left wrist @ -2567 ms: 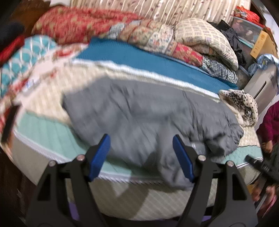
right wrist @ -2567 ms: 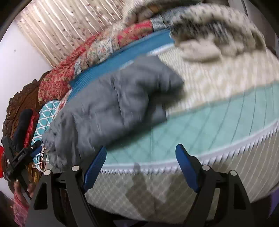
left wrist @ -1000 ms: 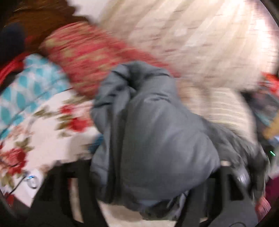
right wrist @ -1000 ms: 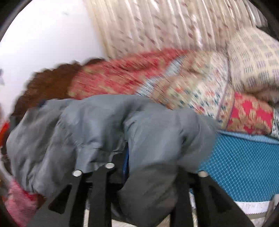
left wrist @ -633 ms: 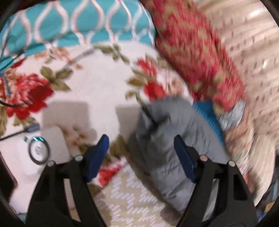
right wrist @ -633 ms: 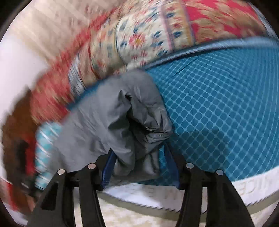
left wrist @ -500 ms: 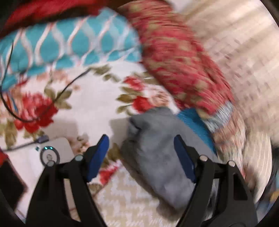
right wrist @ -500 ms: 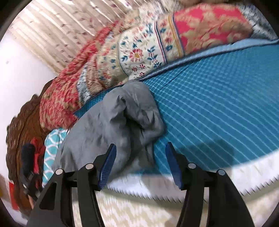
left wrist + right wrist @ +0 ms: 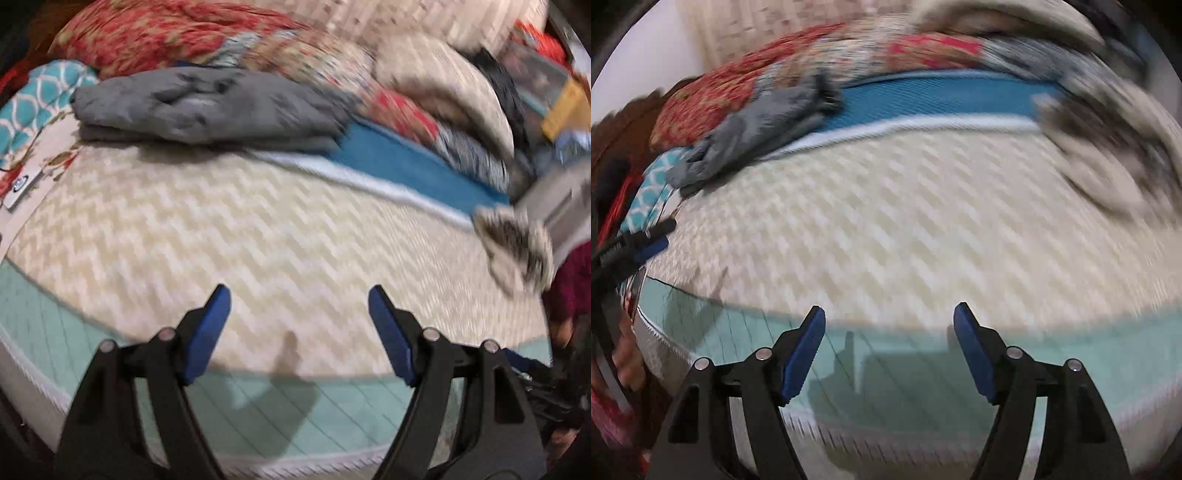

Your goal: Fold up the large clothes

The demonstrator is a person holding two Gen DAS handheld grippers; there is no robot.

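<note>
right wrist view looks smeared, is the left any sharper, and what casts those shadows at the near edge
Both views are motion-blurred and fisheye-bowed; in the left wrist view the folded grey garment reads somewhat clearer, in the right wrist view the far bedding streaks. Only each tool's blue pads stay crisp. The near-edge shadows look like the tools' own.

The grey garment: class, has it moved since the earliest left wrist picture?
Yes. The grey garment has gone from the bed's near edge to the far side, folded against the red patterned quilt.
</note>
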